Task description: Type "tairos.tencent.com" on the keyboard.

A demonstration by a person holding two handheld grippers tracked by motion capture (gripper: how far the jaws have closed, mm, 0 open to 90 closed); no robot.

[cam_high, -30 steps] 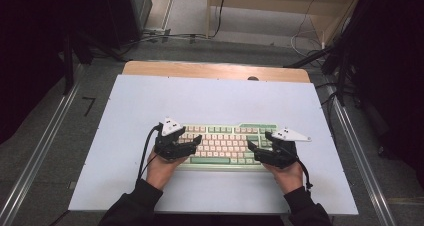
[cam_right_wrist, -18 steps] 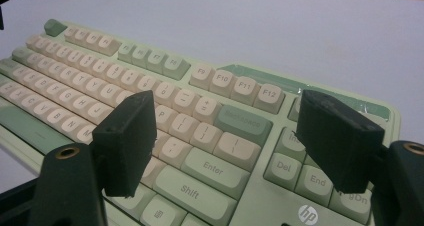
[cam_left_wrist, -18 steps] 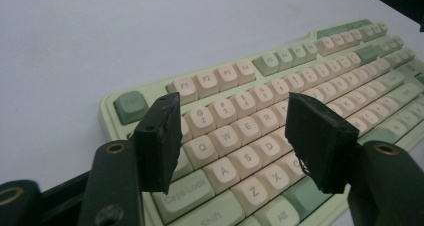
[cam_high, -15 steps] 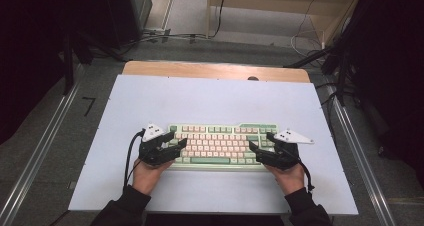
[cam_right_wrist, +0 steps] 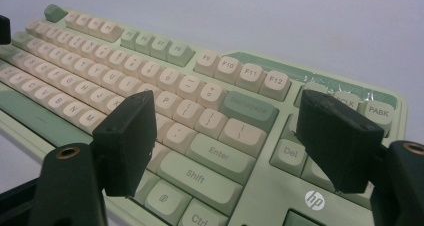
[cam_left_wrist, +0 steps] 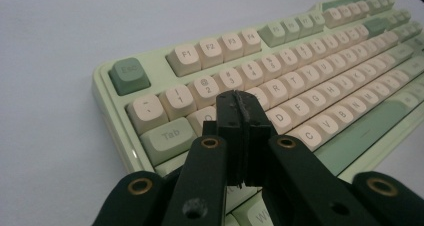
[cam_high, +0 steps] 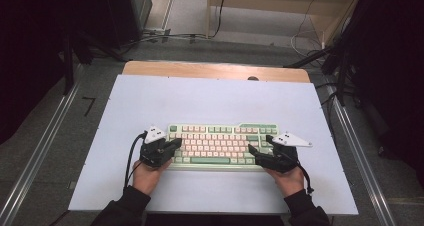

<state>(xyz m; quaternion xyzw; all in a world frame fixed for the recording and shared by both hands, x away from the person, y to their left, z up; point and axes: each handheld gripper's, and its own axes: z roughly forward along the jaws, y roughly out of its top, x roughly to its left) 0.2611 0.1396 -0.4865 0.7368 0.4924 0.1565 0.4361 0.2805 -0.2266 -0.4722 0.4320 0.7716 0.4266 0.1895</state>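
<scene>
1 keyboard, mid-table. 2 grippers: left gripper at the keyboard's left end, right gripper at its right end. 2 hands, 1 behind each gripper.

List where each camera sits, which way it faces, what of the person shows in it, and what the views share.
High view: above the person's side, looking forward and down on the white table; both forearms, left gripper and right gripper show.
Left gripper view: rides the left gripper, jaws shut, facing the keyboard's Esc end.
Right gripper view: rides the right gripper, jaws open, facing the Enter and Shift end.
Shared: all three show the green and cream keyboard.
</scene>
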